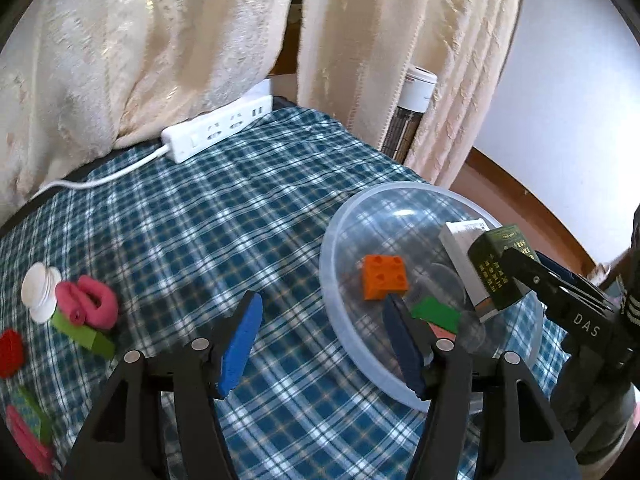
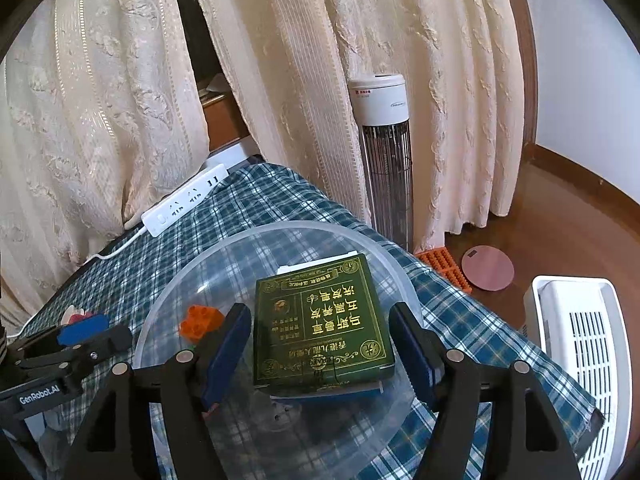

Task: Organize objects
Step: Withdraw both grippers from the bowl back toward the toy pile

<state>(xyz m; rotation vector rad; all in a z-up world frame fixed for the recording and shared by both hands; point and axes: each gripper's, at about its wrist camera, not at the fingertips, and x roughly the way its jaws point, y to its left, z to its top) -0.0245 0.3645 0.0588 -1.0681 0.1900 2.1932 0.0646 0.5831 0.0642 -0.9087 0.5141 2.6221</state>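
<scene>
Right gripper spread wide, fingers flanking green box without clear contact; box tilted in clear bowl near table's right edge, on a white box. Orange brick and green piece in bowl too. Left gripper spread, empty, over plaid cloth. Pink socks, white cap at left edge; power strip at far edge.

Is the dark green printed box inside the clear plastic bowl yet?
Inside: the dark green printed box sits within the clear plastic bowl rim, between the open right gripper fingers.
</scene>
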